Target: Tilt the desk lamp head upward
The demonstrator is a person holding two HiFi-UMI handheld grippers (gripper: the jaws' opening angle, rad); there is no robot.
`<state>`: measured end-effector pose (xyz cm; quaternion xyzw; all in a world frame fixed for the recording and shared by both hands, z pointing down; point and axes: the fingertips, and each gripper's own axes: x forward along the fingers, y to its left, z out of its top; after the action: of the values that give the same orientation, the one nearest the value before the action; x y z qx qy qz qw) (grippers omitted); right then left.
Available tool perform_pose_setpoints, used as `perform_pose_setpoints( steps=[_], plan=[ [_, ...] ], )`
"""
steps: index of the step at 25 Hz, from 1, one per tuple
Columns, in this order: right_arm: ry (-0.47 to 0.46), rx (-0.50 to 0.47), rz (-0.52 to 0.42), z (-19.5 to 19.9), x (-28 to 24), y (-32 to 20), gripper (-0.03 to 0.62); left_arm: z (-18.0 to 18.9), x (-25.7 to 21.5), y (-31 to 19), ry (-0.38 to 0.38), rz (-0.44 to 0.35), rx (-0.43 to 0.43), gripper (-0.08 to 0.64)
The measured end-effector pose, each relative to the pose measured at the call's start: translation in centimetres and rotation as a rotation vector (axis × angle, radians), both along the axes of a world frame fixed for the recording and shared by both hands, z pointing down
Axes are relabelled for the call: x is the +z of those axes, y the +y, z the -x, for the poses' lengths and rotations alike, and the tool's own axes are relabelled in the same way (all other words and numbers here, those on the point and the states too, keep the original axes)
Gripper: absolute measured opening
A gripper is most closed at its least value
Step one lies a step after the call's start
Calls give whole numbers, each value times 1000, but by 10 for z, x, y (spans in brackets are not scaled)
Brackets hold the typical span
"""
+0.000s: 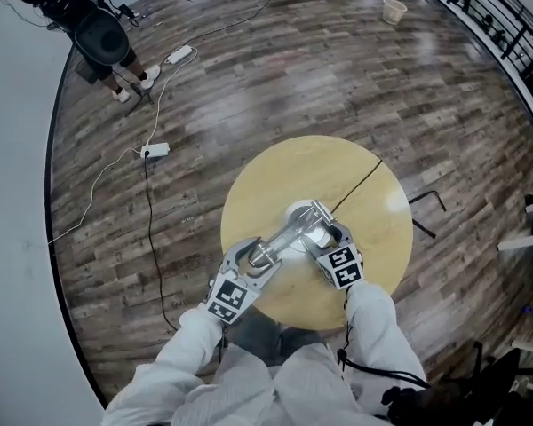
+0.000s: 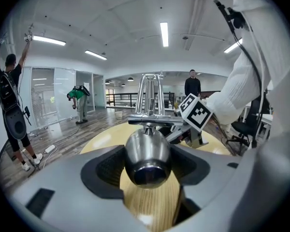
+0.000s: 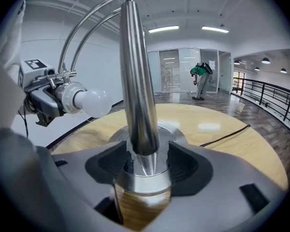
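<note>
Lamp head [image 2: 147, 151]: smooth chrome, bullet-rounded, over the round pale-wood surface [image 1: 275, 180].
Left jaws: my left gripper [image 1: 259, 256] is clamped on the head's flanks, black ribbed pads pressing, pointing gently down.
Bulb [image 3: 89, 103]: matte white, sticking out of the head.
Stem [image 3: 137, 95]: polished tapering post on a round chrome base [image 3: 145, 182].
Right jaws: my right gripper [image 1: 324, 236] is closed round the stem's foot, angled down.

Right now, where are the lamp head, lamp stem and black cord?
lamp head [image 2: 147, 153], left gripper view, its rounded metal shell.
lamp stem [image 3: 137, 100], right gripper view, its lower shaft.
black cord [image 1: 360, 183], head view, stretch on tabletop.
</note>
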<state>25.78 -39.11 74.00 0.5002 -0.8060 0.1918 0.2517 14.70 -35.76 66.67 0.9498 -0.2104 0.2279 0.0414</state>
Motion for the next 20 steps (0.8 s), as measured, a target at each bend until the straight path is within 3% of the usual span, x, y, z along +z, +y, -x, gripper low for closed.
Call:
perform_pose_setpoints(
  steps=[13,20],
  plan=[
    [13,13,14,1,-1,0,264,39,-98,21,102,-108,18,288],
    [22,8,34,3,-2,0,264,43,-152,26,142,-162,27,288]
  ],
)
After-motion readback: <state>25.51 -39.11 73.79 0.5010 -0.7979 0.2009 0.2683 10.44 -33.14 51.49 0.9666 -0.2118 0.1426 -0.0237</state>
